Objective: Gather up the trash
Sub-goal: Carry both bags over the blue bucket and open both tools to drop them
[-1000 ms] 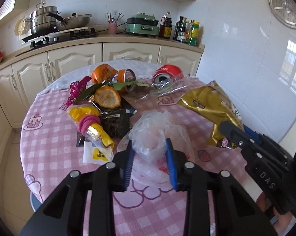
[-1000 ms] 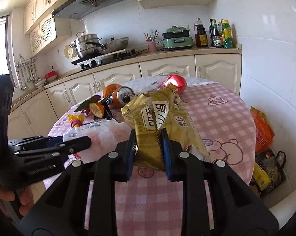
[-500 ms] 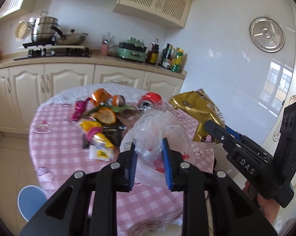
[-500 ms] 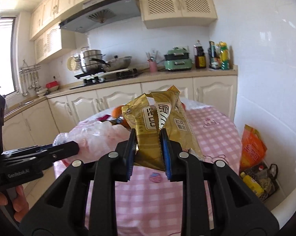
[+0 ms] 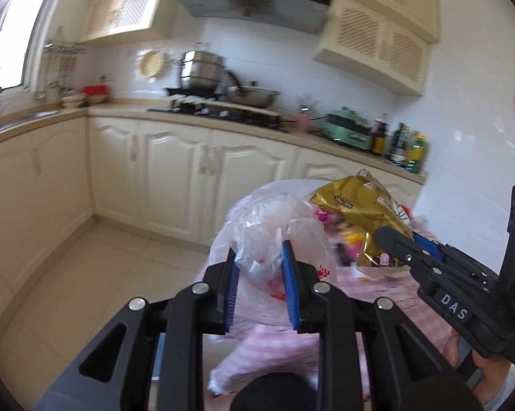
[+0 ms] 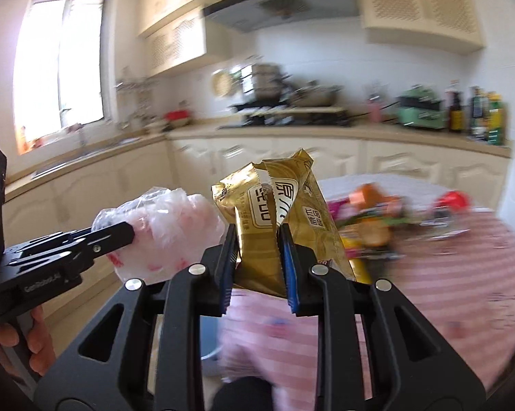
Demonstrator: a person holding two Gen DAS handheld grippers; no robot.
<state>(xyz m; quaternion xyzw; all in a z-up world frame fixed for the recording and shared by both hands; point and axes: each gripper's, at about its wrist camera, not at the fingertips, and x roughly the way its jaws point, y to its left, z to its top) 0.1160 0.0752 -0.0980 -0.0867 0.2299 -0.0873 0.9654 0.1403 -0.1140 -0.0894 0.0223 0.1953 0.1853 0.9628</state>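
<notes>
Nearest in the left wrist view, the left gripper (image 5: 259, 257) pinches a bunched fold of the clear plastic bag (image 5: 274, 226) between its blue pads (image 5: 287, 274), jaws narrowed onto the film. The bag hangs in the air in front of the round table (image 5: 404, 294) with its pink checked cloth. Just to its right, the right gripper (image 5: 394, 239) reaches in from the side, clamped on the lower end of the gold snack wrapper (image 5: 360, 212), whose top lies beside the bag's mouth and touches or nearly touches it.

From the right wrist view, the right gripper (image 6: 257, 257) grips the gold snack wrapper (image 6: 278, 212) upright between its blue pads (image 6: 286, 263), the torn top edge standing above the fingers. To its left the left gripper (image 6: 120, 236) holds the clear plastic bag (image 6: 165, 226), close against the wrapper's side.

Beyond the wrapper, blurred litter (image 6: 370, 215) lies heaped on the table (image 6: 462, 274), including a red can (image 6: 457, 200) farther right. Farther off run cream cabinets (image 5: 175, 171), a stove with steel pots (image 5: 202, 75), a green appliance (image 5: 346, 126) and dark bottles (image 5: 406, 147) on the counter.
</notes>
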